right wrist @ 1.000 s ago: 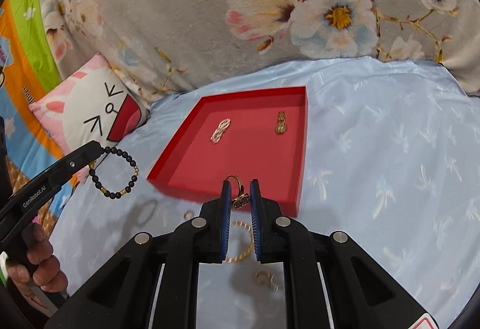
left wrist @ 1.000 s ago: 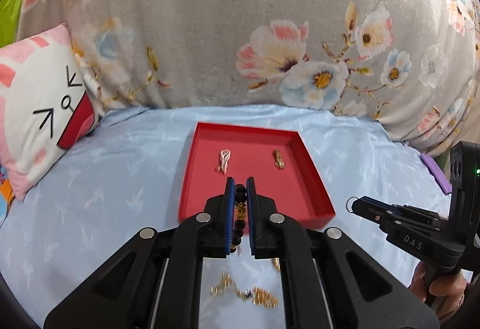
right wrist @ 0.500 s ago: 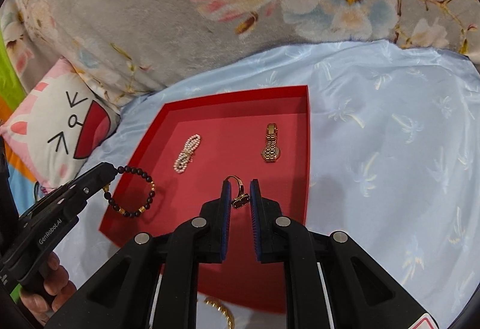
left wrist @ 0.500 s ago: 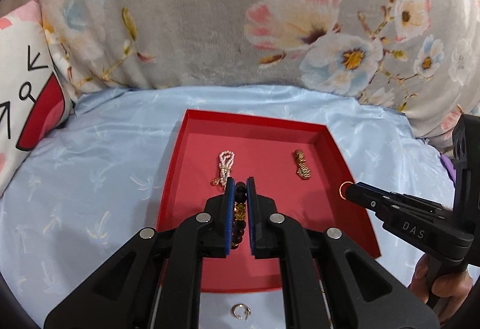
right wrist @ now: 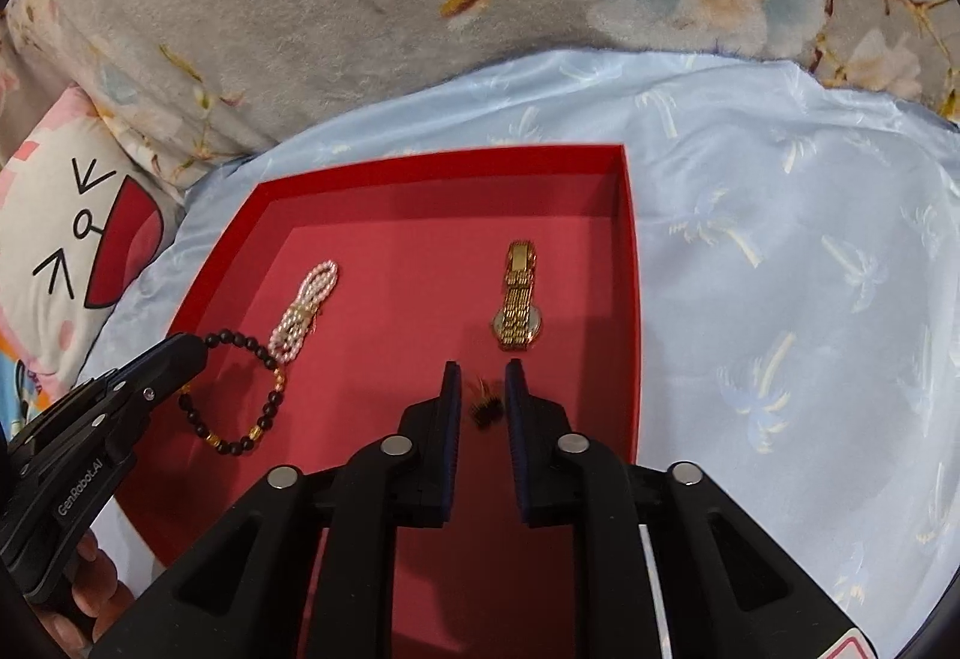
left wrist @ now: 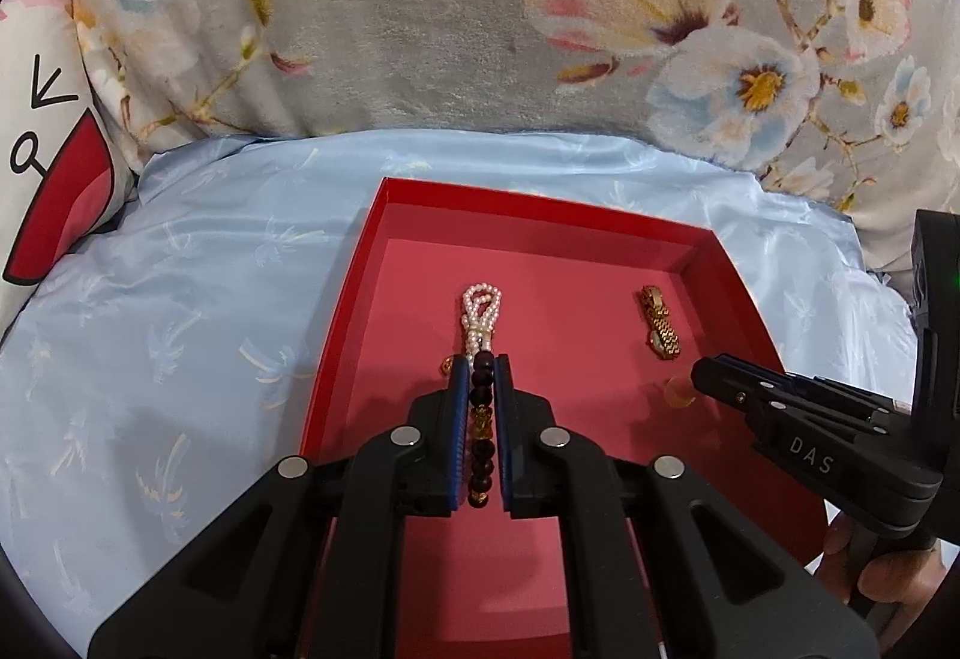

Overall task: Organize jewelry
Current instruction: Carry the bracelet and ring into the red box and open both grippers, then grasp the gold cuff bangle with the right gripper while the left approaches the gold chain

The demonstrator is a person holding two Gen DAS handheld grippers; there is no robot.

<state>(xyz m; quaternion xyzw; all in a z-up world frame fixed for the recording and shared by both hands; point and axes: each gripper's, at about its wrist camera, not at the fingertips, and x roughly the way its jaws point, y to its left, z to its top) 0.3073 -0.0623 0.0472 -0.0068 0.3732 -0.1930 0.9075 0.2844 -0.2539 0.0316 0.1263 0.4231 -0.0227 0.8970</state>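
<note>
Red tray [right wrist: 627, 215] holds pearls [right wrist: 303, 311] and watch [right wrist: 517, 299]; left claw [left wrist: 480, 377] grips beaded bracelet [right wrist: 240, 395], right claw [right wrist: 483, 389] parted.

Left wrist view: my right tool [left wrist: 708, 380] reads "DAS" on its body. Right wrist view: my left tool [right wrist: 192, 353] reads "GenRobot.AI" along its side.

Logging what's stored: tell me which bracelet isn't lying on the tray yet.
The dark beaded bracelet: it hangs pinched in the left gripper, while the pearl bracelet lies flat on the red tray.
</note>
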